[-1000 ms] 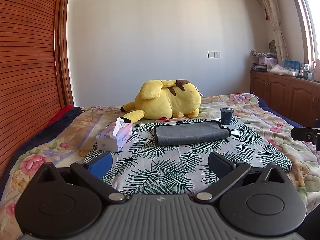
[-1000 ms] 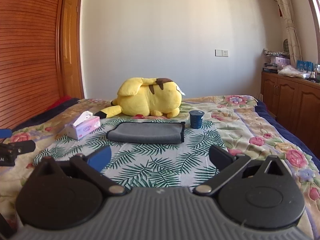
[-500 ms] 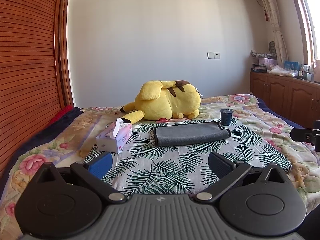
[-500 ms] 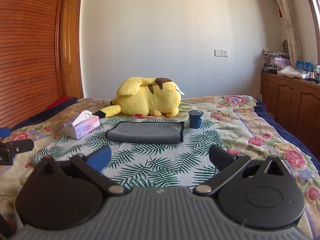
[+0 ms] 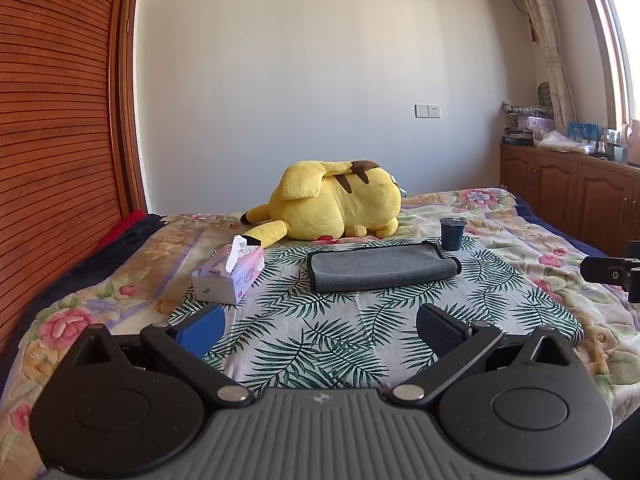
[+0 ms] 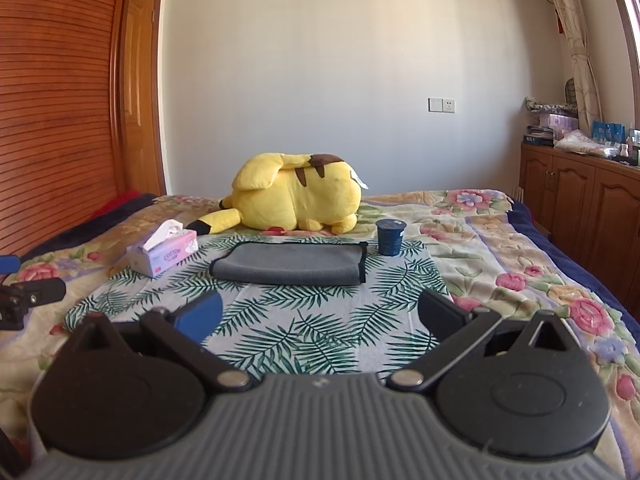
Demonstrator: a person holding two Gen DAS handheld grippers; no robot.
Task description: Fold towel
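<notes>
A grey towel lies folded flat on a palm-leaf cloth on the bed; it also shows in the right wrist view. My left gripper is open and empty, held well short of the towel. My right gripper is open and empty too, also short of the towel. Each gripper shows at the edge of the other's view: the right one and the left one.
A yellow plush toy lies behind the towel. A tissue box stands to the left of the towel, a dark blue cup at its far right corner. A wooden wardrobe is on the left, cabinets on the right.
Both views have shifted only slightly; the towel and other objects have not moved. Both grippers stay open.
</notes>
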